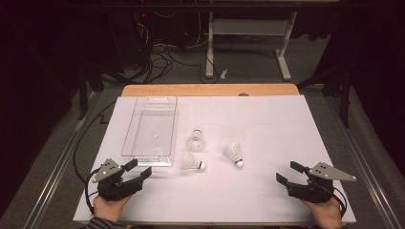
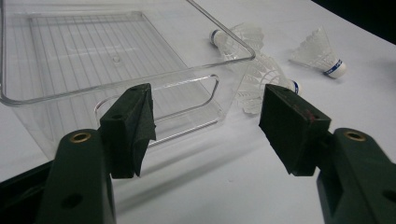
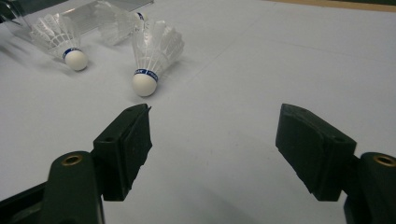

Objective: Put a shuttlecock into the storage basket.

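White paper covers the desk (image 1: 267, 143), and beyond its far edge the room goes dark, with cables on the floor and the legs of another table. Your left hand-held gripper (image 1: 138, 171) rests near the front left corner, jaws spread wide with nothing between them — in the left gripper view it looks straight at the near end wall of the clear plastic bin (image 1: 152, 125), which lies just beyond it. Your right hand-held gripper (image 1: 286, 173) sits near the front right corner, jaws likewise wide apart and empty.

Three shuttlecocks lie between the two, right of the bin. One shuttlecock (image 1: 196, 140) stands on its feathers, cork up. A second shuttlecock (image 1: 192, 163) lies on its side just off the bin's near right corner. The third shuttlecock (image 1: 233, 154) lies tilted farther right — nearest your right hand-held gripper, yet well apart from it.
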